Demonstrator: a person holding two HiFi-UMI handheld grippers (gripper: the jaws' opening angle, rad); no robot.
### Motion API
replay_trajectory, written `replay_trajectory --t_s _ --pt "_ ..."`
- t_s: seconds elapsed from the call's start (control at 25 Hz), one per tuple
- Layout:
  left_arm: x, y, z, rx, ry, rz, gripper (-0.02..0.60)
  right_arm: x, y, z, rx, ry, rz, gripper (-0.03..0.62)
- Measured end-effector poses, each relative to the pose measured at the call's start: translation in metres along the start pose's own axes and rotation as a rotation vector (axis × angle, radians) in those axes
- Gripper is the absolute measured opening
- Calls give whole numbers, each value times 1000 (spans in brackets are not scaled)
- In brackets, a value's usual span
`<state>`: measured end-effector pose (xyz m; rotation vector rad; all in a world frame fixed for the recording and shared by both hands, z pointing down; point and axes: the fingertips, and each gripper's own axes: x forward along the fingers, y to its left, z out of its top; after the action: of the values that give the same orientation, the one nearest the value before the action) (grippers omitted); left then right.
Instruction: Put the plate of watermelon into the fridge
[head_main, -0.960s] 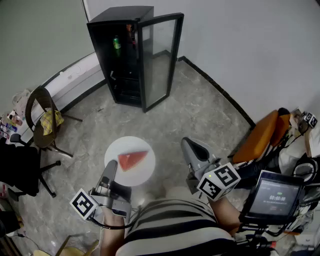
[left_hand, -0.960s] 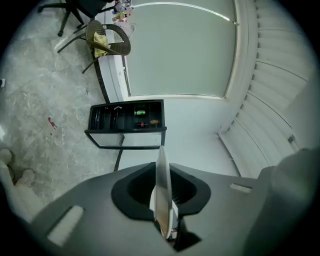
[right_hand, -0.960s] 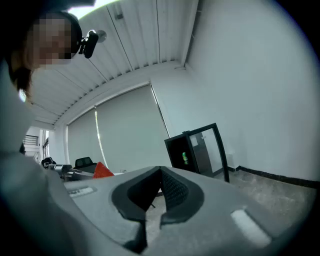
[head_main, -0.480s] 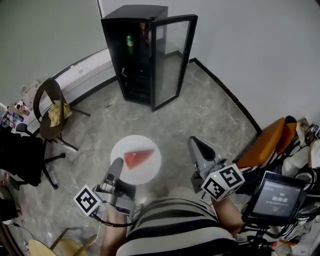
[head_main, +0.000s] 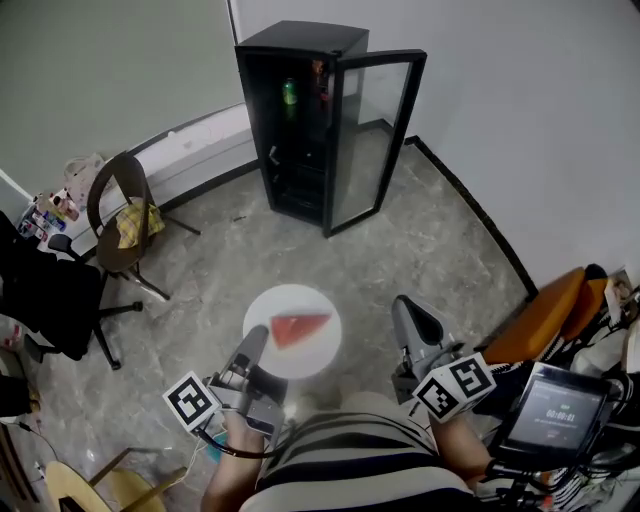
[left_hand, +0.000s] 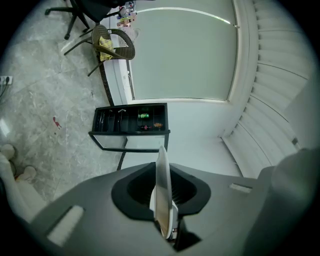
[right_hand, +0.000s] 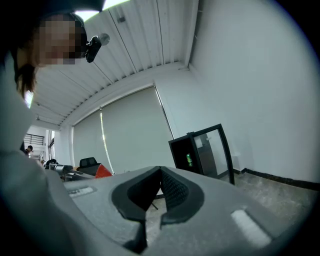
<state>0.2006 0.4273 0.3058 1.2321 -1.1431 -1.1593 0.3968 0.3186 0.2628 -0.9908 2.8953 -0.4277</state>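
Stone floor (head_main: 420, 250); open fridge (head_main: 300, 130), apparently a green can (head_main: 290, 96) inside, print illegible. Left gripper (head_main: 254, 345) pinches plate (head_main: 318, 352) bearing watermelon (head_main: 298, 328); right gripper (head_main: 408, 316), fingers pressed together.

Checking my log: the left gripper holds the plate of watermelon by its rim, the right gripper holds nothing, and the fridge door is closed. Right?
No, the fridge door stands open, as the head view shows. The rest holds: the left gripper grips the plate by its rim, watermelon on it, and the right gripper holds nothing.
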Motion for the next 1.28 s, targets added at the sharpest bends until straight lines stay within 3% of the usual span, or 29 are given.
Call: replay_trajectory --t_s 0.8,1.28 --pt "91 3 -6 -21 -88 -26 51 65 -72 24 -12 22 98 -3" --pt "116 -1 57 -24 -78 -19 51 135 -52 25 -16 38 104 -3"
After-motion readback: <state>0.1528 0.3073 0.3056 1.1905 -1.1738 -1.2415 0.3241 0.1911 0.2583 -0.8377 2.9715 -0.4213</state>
